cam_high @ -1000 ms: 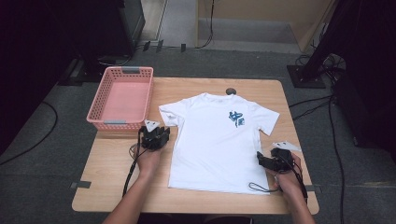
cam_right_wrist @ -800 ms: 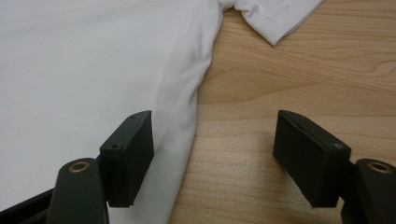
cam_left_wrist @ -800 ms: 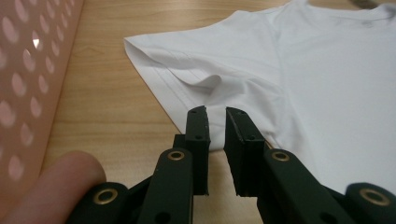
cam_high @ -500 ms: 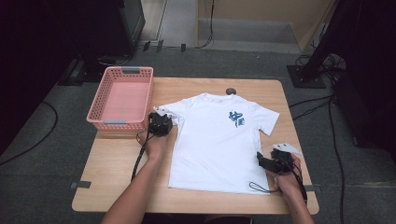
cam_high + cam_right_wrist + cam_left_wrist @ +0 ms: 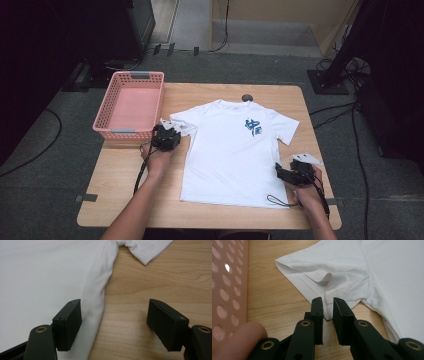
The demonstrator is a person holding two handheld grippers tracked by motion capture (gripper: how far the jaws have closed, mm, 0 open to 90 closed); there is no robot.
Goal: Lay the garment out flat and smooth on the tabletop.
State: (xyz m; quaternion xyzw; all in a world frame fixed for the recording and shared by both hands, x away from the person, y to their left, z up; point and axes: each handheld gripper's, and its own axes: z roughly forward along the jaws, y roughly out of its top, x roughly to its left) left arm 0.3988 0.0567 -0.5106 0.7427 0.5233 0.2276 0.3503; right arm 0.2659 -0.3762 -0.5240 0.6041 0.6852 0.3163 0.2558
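Your left hand-held gripper (image 5: 328, 302) sits at the hem of the t-shirt's (image 5: 235, 150) left sleeve (image 5: 322, 277), jaws narrow with a slim gap; they have just been opening a little, and in the left gripper view the sleeve's corner lies at the tips, between them, but the pads do not look pressed onto the cloth. In the high view this left hand-held gripper (image 5: 166, 137) is just beside the pink basket (image 5: 131, 131), whose perforated wall (image 5: 227, 290) fills the edge of its own view.

Your right hand-held gripper (image 5: 113, 315) stands wide, holding nothing: one pad rests over the shirt's side edge near the bottom hem, the other over bare counter (image 5: 155, 277). In the high view the right hand-held gripper (image 5: 292, 175) is at the shirt's lower right corner.

The shirt lies flat, face up, blue print (image 5: 253, 127) showing, collar away from you, long axis running from you toward the far edge of the counter (image 5: 120, 185). The relation that matters: the sleeve lies directly ahead of the left jaws, touching distance, hem edge crossing them (the left hand is plainly nearer to it; the right is well apart, down by the hem).

Hard to make out: the sleeve hem is curled up in one small fold, so the layer count between the tips is uncertain. The small dark round thing (image 5: 246, 97) above the collar I cannot identify.
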